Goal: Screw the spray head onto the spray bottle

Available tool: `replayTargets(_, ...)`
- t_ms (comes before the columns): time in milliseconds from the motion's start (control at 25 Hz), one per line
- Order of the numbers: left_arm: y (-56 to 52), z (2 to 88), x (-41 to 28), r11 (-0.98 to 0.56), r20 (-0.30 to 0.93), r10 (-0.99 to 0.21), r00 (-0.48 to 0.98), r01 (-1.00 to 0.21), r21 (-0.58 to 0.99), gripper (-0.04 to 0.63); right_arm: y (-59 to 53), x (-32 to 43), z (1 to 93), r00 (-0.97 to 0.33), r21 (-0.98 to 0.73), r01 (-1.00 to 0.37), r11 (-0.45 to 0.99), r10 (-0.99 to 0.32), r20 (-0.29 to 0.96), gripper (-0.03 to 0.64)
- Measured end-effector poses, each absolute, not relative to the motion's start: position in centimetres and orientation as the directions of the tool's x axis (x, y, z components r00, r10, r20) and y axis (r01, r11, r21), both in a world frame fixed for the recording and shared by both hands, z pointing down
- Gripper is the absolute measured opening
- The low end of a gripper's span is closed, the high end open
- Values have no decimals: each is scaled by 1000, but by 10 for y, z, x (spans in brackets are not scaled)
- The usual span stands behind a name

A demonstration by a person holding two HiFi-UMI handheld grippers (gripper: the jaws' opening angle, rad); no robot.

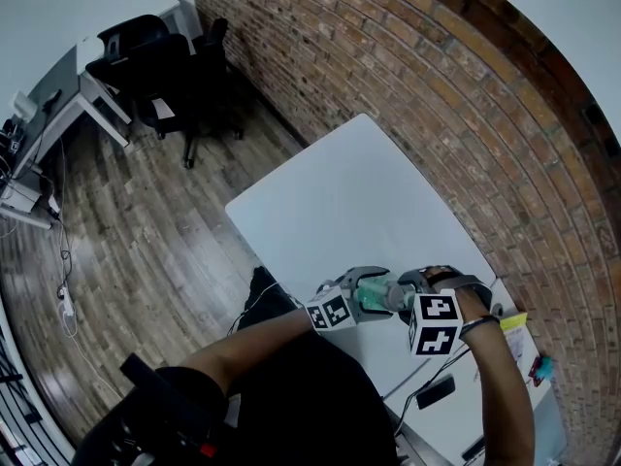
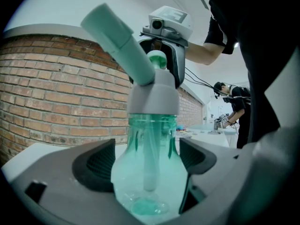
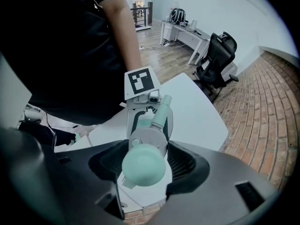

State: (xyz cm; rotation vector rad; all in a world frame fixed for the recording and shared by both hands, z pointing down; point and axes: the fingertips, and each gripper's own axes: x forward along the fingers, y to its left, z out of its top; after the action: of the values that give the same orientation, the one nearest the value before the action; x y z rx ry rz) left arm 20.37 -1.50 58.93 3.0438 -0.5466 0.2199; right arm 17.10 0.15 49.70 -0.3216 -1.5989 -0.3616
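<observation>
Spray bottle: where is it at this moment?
In the left gripper view, the spray bottle stands upright in the left claw, before the brick wall; the right claw grips its spray head from above.

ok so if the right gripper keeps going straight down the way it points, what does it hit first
The spray head: it sits between the right gripper's jaws, its green top facing the gripper's body. Below it comes the bottle. How much gap is left is hard to judge.
</observation>
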Motion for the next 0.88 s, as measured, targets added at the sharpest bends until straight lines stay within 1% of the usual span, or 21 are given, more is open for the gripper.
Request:
replayTargets(160, -15, 590, 203, -935, 147, -347, 926, -353, 17, 417, -2, 171, 501, -44, 54, 450, 891, -38, 998, 259)
replayTargets(440, -15, 588, 202, -935, 142, -349, 926, -354, 13, 417, -1, 170, 503, -25, 23, 433, 901, -14, 1000, 259)
replayTargets(560, -16, 587, 202, -934, 142, -351, 926, -356, 13, 417, -2, 169, 503, -28, 13, 399, 917, -1, 1000, 259)
replayTargets(760, -15, 589, 201, -934, 142, -350, 926, -356, 20, 417, -1, 168, 503, -53, -4, 296, 955, 21, 998, 259)
replayTargets(880, -16, 588, 201, -933, 137, -354, 925, -359, 16, 417, -2, 168, 504, -55, -9, 273, 962, 25, 998, 259)
